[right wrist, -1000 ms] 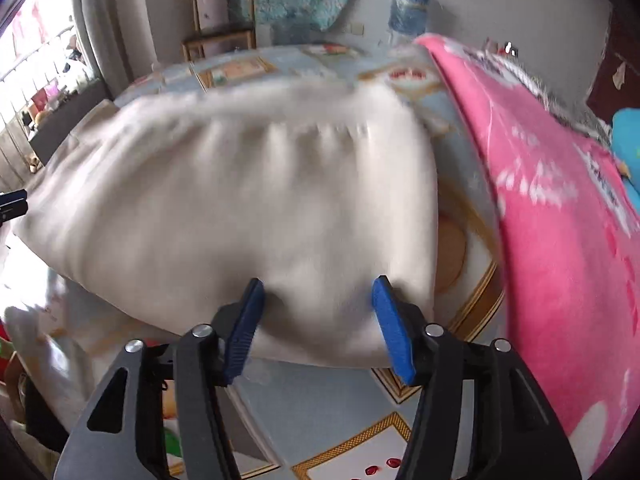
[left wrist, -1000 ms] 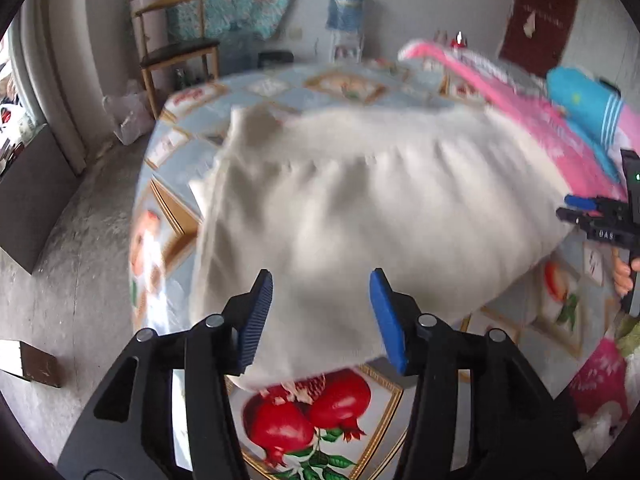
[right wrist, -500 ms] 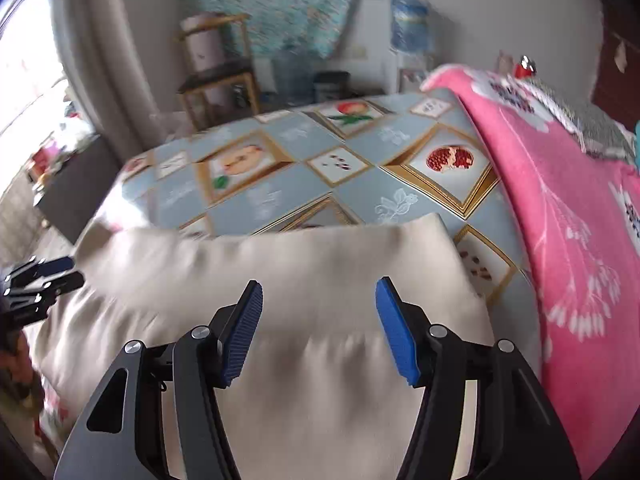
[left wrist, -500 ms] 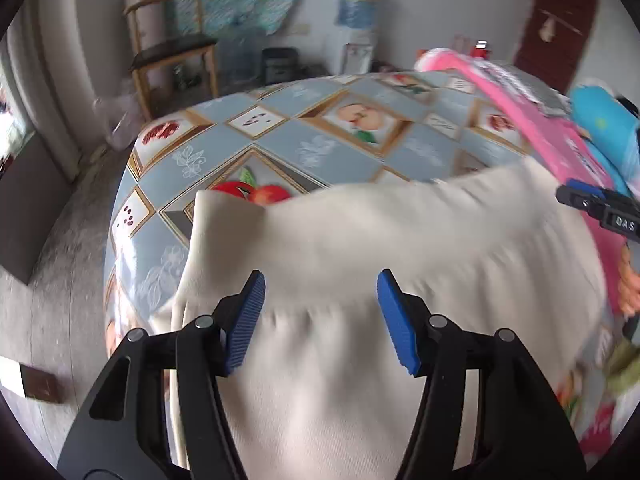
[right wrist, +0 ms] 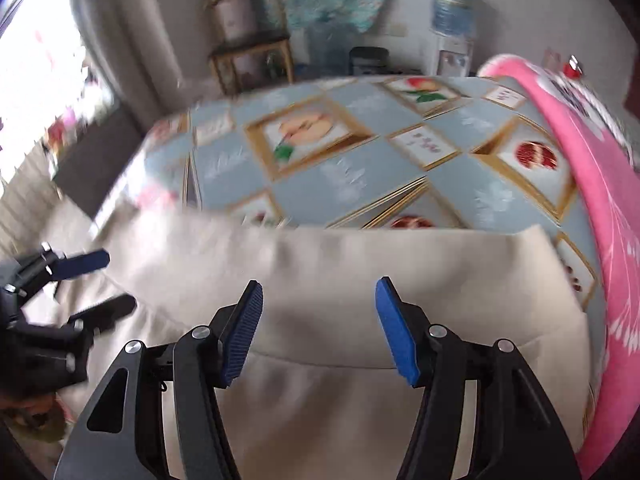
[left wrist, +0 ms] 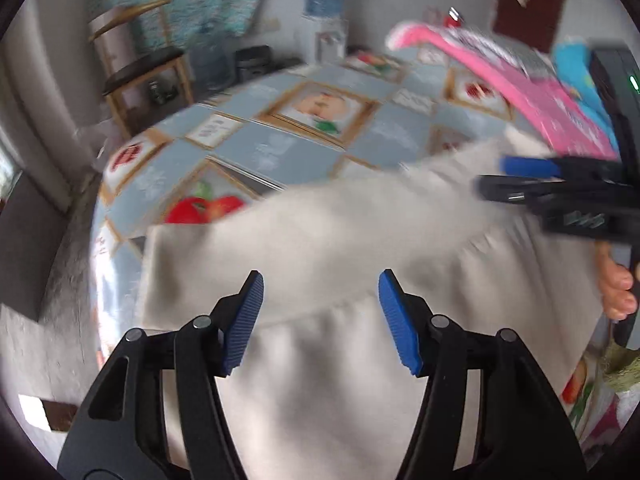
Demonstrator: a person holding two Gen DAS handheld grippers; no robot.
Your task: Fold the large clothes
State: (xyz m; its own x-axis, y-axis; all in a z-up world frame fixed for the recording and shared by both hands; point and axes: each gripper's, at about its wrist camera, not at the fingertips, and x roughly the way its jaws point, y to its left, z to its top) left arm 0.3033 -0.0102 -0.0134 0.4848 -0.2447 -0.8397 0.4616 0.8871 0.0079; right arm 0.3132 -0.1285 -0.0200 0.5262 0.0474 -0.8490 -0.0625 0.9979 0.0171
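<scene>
The left claw (left wrist: 321,312) is hanging over the cream garment (left wrist: 360,264) with its two blue pads spread wide apart, and nothing is sitting between them. The cloth is lying under and ahead of this claw, spread flat on the table (left wrist: 280,148), which is wearing a blue-grey cover with fruit pictures. A gathered seam of the garment is running across just beneath the pads. Ahead of the claw, the far edge of the cloth is ending and the bare cover is showing beyond it. To the right of the left claw, the right claw (left wrist: 516,180) is coming into view from the side, above the garment's right part, and some fingers (left wrist: 618,288) of the person are showing below it.

In the right wrist view, the right claw (right wrist: 319,316) is also standing open, its pads well apart and pinching nothing. The cream garment (right wrist: 400,272) is lying below and ahead of it, with its far edge straight across the table (right wrist: 352,176). To the right of this claw a pink blanket (right wrist: 600,184) is lying beside the garment, close to its right corner. To the left, the left claw (right wrist: 96,280) is visible over the cloth's left side, its fingers apart. Both views are somewhat blurred. Beyond the table, a wooden chair (left wrist: 140,76) and a water dispenser (left wrist: 324,4) are standing near the wall.
</scene>
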